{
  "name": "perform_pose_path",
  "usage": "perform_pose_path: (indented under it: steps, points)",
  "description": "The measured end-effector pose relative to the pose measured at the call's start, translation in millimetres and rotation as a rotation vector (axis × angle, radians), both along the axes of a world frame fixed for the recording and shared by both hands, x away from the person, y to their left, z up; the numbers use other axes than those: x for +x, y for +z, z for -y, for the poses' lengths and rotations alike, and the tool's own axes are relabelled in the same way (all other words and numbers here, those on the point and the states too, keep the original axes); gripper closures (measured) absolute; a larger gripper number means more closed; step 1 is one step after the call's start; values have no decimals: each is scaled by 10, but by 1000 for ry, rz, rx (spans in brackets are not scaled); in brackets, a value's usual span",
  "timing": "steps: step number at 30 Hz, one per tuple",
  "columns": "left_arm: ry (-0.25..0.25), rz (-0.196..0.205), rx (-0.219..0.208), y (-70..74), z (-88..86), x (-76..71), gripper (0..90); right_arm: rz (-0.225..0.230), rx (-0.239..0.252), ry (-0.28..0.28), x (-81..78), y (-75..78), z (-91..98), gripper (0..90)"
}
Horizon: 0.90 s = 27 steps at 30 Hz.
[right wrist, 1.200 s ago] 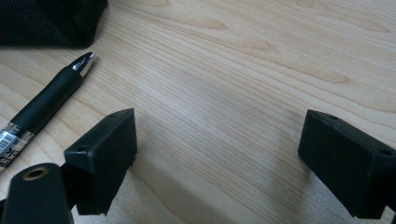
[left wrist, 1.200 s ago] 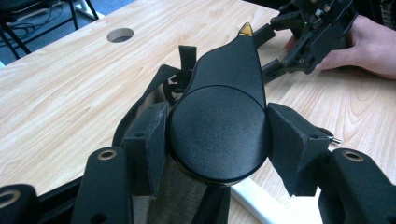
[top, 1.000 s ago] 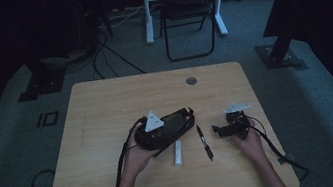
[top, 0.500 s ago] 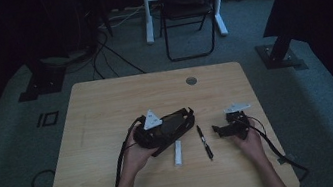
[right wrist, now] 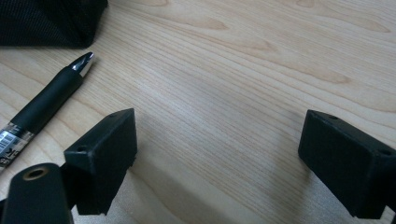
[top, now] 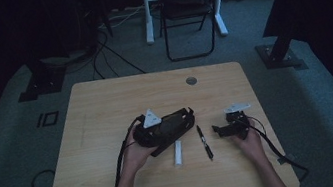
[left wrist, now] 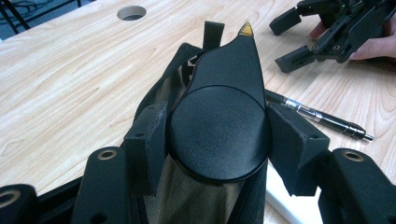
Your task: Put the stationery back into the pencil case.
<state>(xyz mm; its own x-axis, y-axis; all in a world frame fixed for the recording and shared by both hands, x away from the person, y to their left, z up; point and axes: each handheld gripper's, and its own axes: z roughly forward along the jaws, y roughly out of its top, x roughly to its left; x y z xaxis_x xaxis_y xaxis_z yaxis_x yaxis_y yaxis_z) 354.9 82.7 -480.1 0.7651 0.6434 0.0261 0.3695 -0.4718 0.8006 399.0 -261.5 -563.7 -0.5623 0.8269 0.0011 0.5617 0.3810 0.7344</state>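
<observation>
Left gripper (left wrist: 217, 140) fingers clamped on black case (left wrist: 219, 126), lifted off desk (top: 107, 113). Right gripper (right wrist: 219, 158) fingers spread, nothing between, pen (right wrist: 44, 105) just left.

My light wooden table (top: 106, 108) stands on grey carpet (top: 8, 164) in a dim room. Beyond its far edge a black folding chair (top: 190, 14) waits, with cables (top: 106, 47) trailing across the floor.

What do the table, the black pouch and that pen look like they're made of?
Table: pale wood or wood-look laminate, going by the printed-looking grain; matte.
Black pouch: apparently mesh fabric with a smooth, dull disc, probably plastic or rubber, where the left gripper clamps it.
Pen: dark matte barrel, likely plastic or rubber grip, with a shiny metal-looking tip.
</observation>
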Motion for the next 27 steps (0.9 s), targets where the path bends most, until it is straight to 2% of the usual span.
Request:
perform_pose_path:
  steps: [27]
  points:
    - [16, -30, 24, -103, 51, 123, 417, 0, 0, 0, 0, 0, 0, 116]
